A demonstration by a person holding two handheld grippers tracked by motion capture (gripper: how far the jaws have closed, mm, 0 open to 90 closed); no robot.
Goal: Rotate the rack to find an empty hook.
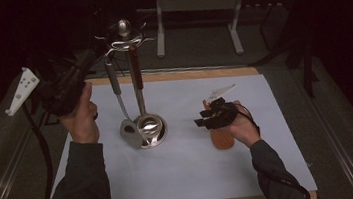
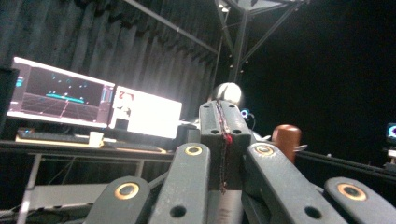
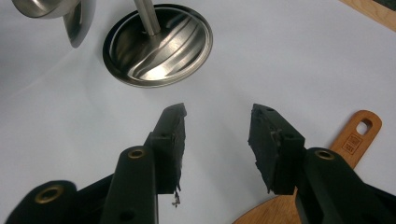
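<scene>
Currently, a utensil stand (image 1: 129,59) with a round steel base (image 1: 152,130) is seen near the middle of the white table covering (image 1: 187,163). A ball finial (image 1: 124,28) crowns its post, and two utensils are hung from the hooks just below it: a slotted steel turner (image 1: 125,120) with a grey handle, and a ladle (image 1: 139,91) with a brown handle, whose bowl rests at the base.

The left gripper (image 1: 90,59) is held raised at the left of the stand, pointed at the hooks. In the left gripper view its jaws are seen clenched together, pad against pad; nothing can be made out between them. Just beyond the tips (image 2: 223,122) the finial (image 2: 227,93) and the brown handle end (image 2: 286,137) are visible; whether the tips touch the stand cannot be told.

The right gripper (image 1: 202,117) is held low over the covering, to the right of the stand and well apart from it. Its jaws are released and stand wide, with bare covering between them. A wooden utensil (image 1: 221,137) lies flat beneath the right hand (image 1: 242,124); its handle, with a hanging hole (image 3: 365,124), is seen just beside the right-hand jaw in the right gripper view, outside the gap.
</scene>
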